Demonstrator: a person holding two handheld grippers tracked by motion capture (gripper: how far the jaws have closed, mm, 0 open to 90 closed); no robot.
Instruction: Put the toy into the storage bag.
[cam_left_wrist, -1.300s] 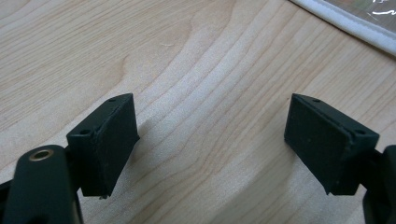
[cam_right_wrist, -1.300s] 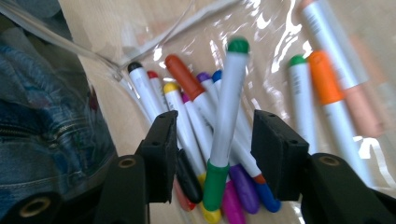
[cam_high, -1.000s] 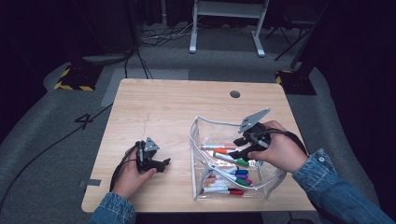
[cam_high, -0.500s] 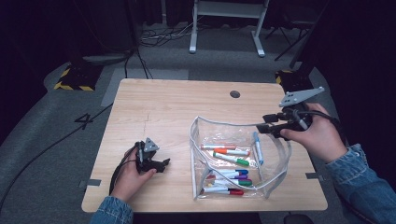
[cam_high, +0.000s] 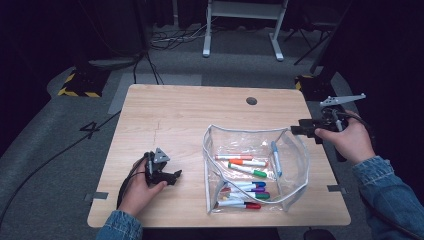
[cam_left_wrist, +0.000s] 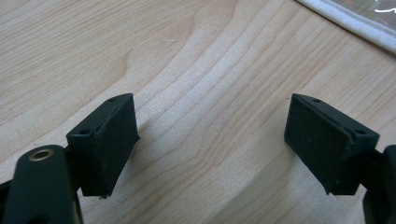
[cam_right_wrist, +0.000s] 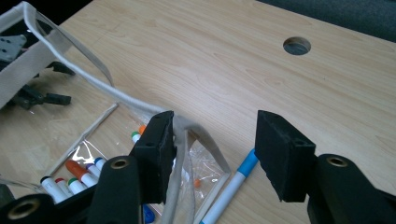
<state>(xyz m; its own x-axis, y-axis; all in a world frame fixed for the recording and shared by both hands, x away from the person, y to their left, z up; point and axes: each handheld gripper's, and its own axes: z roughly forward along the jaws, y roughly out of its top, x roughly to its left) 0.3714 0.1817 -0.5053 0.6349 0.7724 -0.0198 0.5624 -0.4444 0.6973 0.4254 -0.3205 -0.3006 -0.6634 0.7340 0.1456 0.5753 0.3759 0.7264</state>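
Two grippers, one clear pouch (cam_high: 295, 165) as landmark. Near: left gripper (cam_high: 172, 176), jaws spread over bare wood left of the pouch, holding nothing. Middle: markers (cam_high: 247, 169) lying inside the pouch; a blue marker (cam_high: 275, 158) against its right wall. Far: right gripper (cam_high: 296, 130), jaws apart at the pouch's far right rim, white binding (cam_right_wrist: 182, 140) beside one jaw. Judgement: close squarely on the binding, not the film, before lifting.

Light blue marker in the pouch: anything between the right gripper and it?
Yes. The clear pouch's white-edged rim rises in front of the right gripper, touching one of its open jaws. The light blue marker lies inside, below and behind that rim, so the gripper must clear it first.
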